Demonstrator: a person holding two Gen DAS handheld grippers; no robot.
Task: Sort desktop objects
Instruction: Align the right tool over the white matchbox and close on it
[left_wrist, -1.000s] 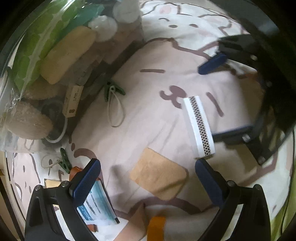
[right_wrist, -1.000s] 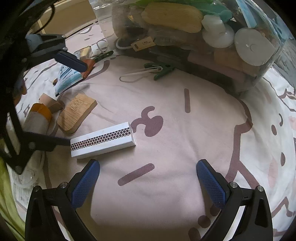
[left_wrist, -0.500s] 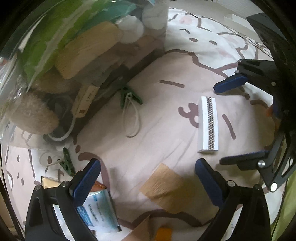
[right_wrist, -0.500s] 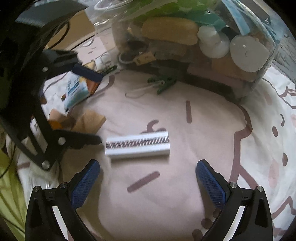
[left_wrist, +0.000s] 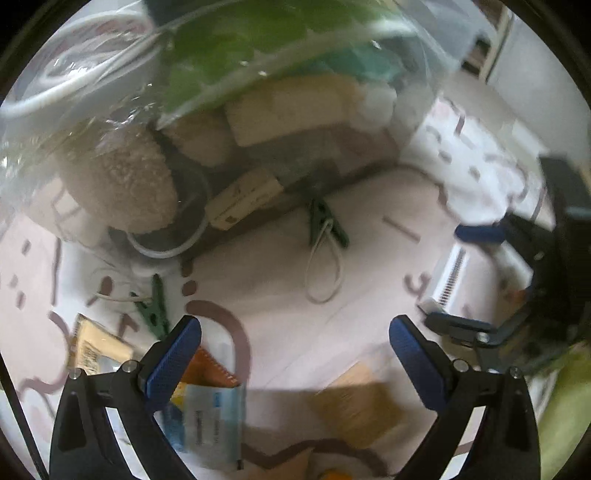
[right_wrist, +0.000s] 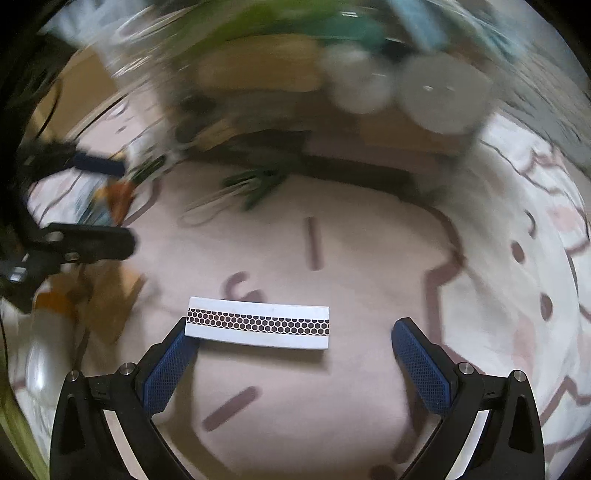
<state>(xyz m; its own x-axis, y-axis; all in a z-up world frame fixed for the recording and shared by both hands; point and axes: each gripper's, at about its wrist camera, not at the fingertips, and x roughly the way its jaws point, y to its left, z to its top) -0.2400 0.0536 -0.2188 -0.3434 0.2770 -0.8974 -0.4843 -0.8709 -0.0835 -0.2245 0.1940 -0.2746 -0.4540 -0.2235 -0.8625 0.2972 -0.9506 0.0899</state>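
A white matchbox (right_wrist: 258, 326) with a black honeycomb strip lies on the pink cartoon-print cloth (right_wrist: 351, 369). My right gripper (right_wrist: 293, 332) is open and straddles it lengthwise, and the box's left end touches the left finger (right_wrist: 170, 365). In the left wrist view the matchbox (left_wrist: 452, 266) sits at the right between the right gripper's (left_wrist: 443, 277) fingers. My left gripper (left_wrist: 293, 332) hangs open over bare cloth, holding nothing. A green clip (left_wrist: 327, 225) with a white loop lies ahead of it.
A clear bin (left_wrist: 258, 110) packed with sponges and pads fills the back. A second green clip (left_wrist: 153, 306), a yellow card (left_wrist: 96, 347), an orange notebook (left_wrist: 207, 369), a blue-white packet (left_wrist: 207, 417) and a wooden block (left_wrist: 354, 402) lie near the left gripper (right_wrist: 125, 206).
My right gripper has closed in on the matchbox, which now lies between its fingers. The left gripper has swung toward the bin, away from the matchbox and wooden block.
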